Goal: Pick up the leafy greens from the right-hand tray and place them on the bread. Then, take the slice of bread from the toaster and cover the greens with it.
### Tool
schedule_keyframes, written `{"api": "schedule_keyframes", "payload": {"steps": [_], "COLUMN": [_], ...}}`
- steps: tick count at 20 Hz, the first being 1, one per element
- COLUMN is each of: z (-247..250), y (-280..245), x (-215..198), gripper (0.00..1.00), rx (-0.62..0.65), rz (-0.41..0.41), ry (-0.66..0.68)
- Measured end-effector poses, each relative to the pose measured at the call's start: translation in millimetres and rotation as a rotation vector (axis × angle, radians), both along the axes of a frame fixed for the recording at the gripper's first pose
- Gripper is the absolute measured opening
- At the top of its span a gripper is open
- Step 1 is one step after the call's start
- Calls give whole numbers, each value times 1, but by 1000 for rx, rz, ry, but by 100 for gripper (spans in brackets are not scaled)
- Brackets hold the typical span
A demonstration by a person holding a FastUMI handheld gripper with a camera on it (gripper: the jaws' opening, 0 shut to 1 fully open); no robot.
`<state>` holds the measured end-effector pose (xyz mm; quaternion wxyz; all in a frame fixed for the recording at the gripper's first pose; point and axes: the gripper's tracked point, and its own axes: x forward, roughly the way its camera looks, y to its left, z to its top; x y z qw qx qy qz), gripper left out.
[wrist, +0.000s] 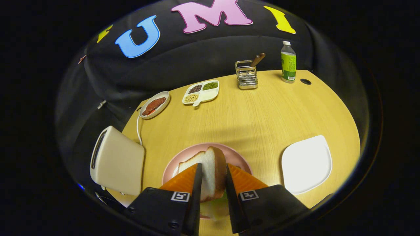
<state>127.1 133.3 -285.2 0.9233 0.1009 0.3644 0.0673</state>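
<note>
Gripper view, lower centre: the gripper point(211, 178) was clamped on a bread slice point(210, 170), upright above a pink plate point(238, 160) holding greens point(216, 205).

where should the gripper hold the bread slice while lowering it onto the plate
Across its two flat faces near the lower edge, coming from above, as now: the bread slice stands upright between the gripper fingers over the pink plate, crust edge up.

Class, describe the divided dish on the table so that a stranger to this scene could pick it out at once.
Start at the wooden table and look to its far side, beyond the pink plate. Between the oval meat dish and the wire holder lies the divided dish. It alone has compartments, three holding different beans or grains.
</note>
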Motion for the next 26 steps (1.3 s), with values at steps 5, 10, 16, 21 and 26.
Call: {"api": "schedule_keyframes", "payload": {"steps": [5, 10, 16, 21, 26], "z": [9, 62, 139, 205, 268], "y": [-26, -45, -47, -42, -43], "x": [-6, -15, -44, -69, -89], "gripper": [67, 99, 99, 99, 99], "rx": [-86, -123, -176, -246, -310], "rz": [-41, -81, -81, -67, -39], "ry": [-28, -144, -328, -482, -629]}}
